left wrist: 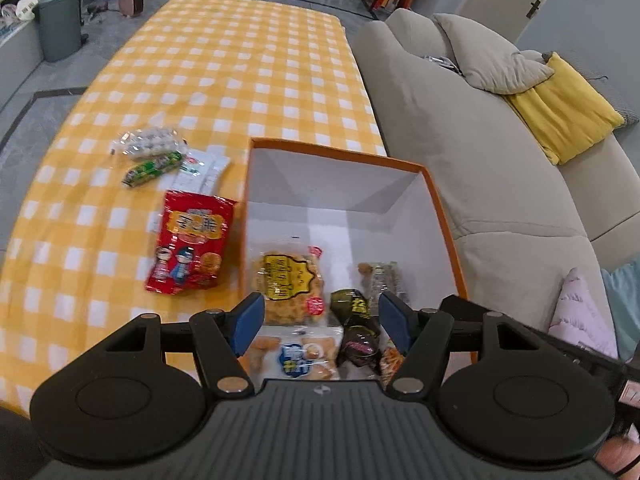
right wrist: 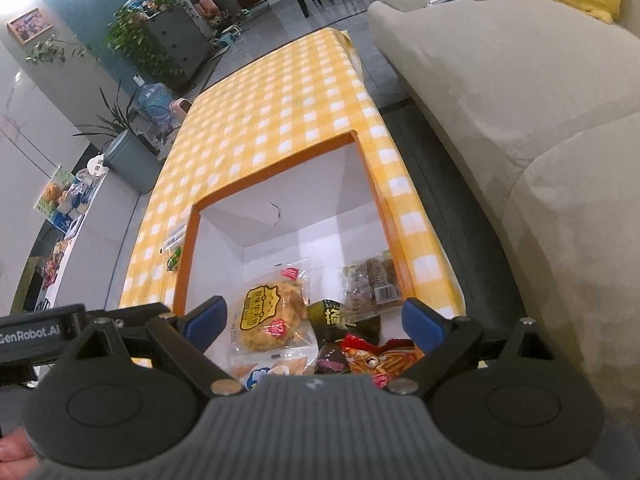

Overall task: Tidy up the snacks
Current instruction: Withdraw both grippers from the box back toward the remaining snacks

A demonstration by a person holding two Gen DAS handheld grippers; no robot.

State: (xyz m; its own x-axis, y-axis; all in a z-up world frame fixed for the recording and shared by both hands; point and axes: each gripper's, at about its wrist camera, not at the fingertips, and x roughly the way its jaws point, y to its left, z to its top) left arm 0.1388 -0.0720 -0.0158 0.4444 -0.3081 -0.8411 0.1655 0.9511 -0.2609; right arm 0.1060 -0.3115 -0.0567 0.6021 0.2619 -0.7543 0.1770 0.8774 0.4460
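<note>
Left gripper (left wrist: 320, 320) hangs w/ jaws spread wide, nothing between the pads, over the near end of the orange box (left wrist: 440, 208), where several packs already lie. Next pick, as I judge it, is the red snack bag (left wrist: 192, 240): it's out on the yellow checked cloth (left wrist: 240, 60), just beside the box's left wall, so up and to the left of my left jaws in that wrist view. Its long axis runs roughly away from me, about parallel to that wall, so jaws would close across its short width. Right gripper (right wrist: 316, 320) is also spread and empty, over the box interior; red bag isn't visible from there, so left hand is nearer. Smaller green pack (left wrist: 154, 168) and clear pack (left wrist: 148, 142) lie farther out.
</note>
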